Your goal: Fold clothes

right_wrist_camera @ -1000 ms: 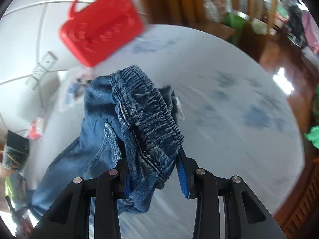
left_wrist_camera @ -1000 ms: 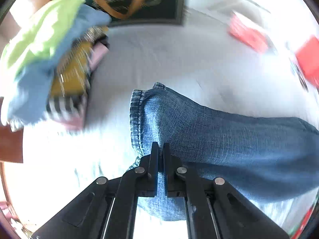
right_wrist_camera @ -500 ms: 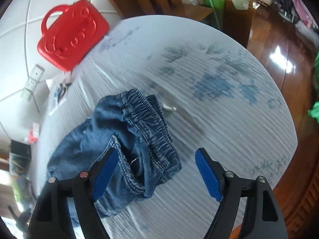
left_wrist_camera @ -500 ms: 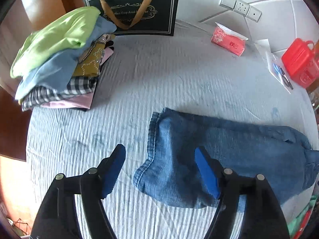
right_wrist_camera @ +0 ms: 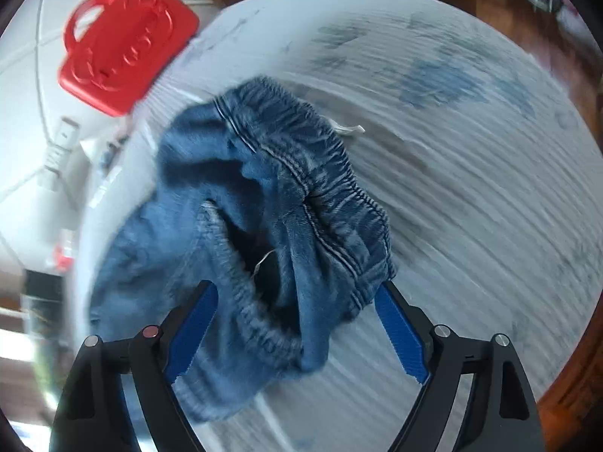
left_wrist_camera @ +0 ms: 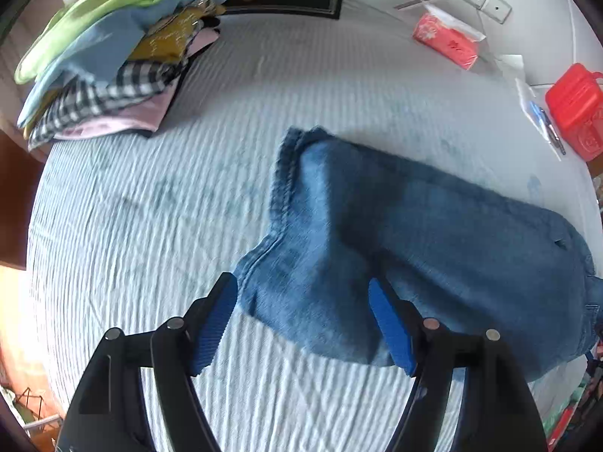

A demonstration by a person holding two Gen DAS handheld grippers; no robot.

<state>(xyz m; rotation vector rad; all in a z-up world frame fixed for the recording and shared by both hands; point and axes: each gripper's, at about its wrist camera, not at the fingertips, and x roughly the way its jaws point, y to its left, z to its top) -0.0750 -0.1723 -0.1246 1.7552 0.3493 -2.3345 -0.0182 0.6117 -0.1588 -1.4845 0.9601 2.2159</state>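
Lying flat on the desk [left_wrist_camera: 158, 233], the jeans [left_wrist_camera: 433, 226] are stretching their long way from the leg ends in the middle of the left wrist view out to the right edge. Hanging just over those leg ends, the left gripper [left_wrist_camera: 303, 318], jaws wide apart, pinching nothing. Hovering over the other end in the right wrist view, the right gripper [right_wrist_camera: 296, 326], jaws opening wider, with the bunched waistband [right_wrist_camera: 328, 188] sitting between the blue pads but not squeezed. So each hand is being nearest to its own end of the jeans.

Looking thick and a bit stiff, the blue denim is showing raised seams and a crinkly stretchy waist. Looking soft and ribbed, the pale cloth covering the desk. Sitting at the upper left of the left wrist view, a pile of clothes [left_wrist_camera: 113, 56].
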